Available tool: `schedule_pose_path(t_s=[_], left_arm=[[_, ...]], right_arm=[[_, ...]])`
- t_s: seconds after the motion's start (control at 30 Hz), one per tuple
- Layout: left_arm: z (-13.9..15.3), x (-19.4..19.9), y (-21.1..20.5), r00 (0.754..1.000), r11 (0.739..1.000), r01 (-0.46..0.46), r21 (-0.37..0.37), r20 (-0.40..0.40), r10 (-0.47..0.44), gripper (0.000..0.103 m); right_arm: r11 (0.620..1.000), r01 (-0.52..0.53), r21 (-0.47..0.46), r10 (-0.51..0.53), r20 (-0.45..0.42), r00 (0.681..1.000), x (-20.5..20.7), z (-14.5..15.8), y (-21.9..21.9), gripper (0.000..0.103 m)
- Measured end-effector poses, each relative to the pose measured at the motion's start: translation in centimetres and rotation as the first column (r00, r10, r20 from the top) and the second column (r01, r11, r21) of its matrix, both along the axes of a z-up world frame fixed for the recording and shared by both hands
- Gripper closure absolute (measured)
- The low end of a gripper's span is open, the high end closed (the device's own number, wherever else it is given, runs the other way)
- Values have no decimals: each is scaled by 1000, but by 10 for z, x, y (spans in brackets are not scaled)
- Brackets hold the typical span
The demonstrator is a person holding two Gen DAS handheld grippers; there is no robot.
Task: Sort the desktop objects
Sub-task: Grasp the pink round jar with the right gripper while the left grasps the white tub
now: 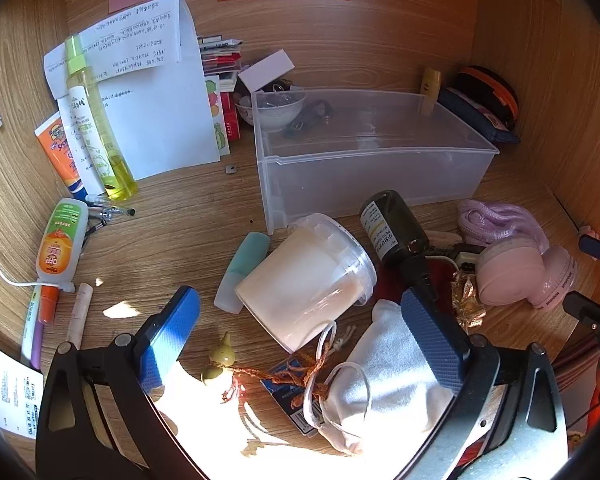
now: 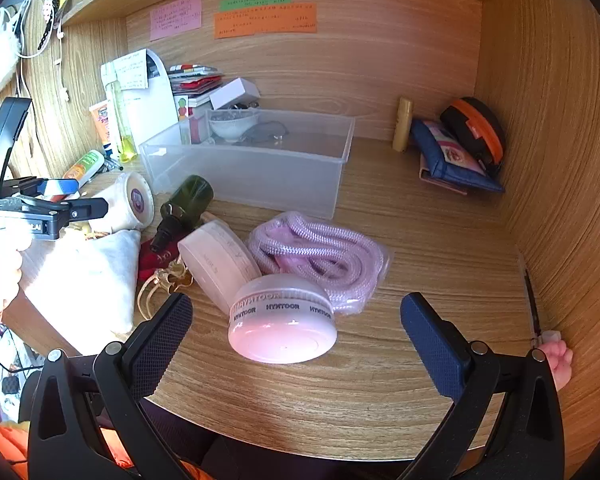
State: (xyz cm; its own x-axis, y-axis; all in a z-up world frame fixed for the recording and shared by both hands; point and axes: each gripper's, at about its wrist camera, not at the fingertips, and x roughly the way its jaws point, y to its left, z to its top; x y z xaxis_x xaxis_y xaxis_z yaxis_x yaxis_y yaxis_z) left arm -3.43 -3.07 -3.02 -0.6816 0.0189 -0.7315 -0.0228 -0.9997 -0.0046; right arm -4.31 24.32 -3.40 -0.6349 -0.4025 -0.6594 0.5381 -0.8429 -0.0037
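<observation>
Nearest the cameras, both tongs are hanging wide apart, gripping nothing: the left tongs (image 1: 300,336) over a white pouch (image 1: 384,384), the right tongs (image 2: 296,344) around a pink round case (image 2: 282,320) lying on the surface (image 2: 420,240). Farther back, a clear bin (image 2: 252,164) is sitting empty-fronted near the wall.
</observation>
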Motion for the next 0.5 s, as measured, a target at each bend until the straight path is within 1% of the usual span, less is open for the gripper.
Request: schedule_pose_path(t_s=[0.23, 0.4, 0.43, 0.47, 0.5], left_arm=[[-13, -21, -2, 999, 1000, -13, 17, 48, 12, 1], [-24, -33, 0, 996, 1000, -12, 24, 85, 10, 1], [-26, -35, 0, 996, 1000, -14, 26, 93, 12, 1], [-29, -37, 1, 995, 999, -16, 30, 101, 12, 2], [-32, -38, 1, 994, 999, -17, 35, 108, 14, 6]], right_arm=[[1000, -16, 2, 15, 59, 998, -9, -19, -6, 2], [1000, -25, 2, 25, 90, 996, -14, -25, -10, 11], [1000, -25, 3, 25, 89, 996, -15, -26, -11, 12], [1000, -24, 6, 23, 85, 996, -16, -26, -11, 12], [1000, -22, 9, 21, 82, 996, -16, -26, -12, 12]])
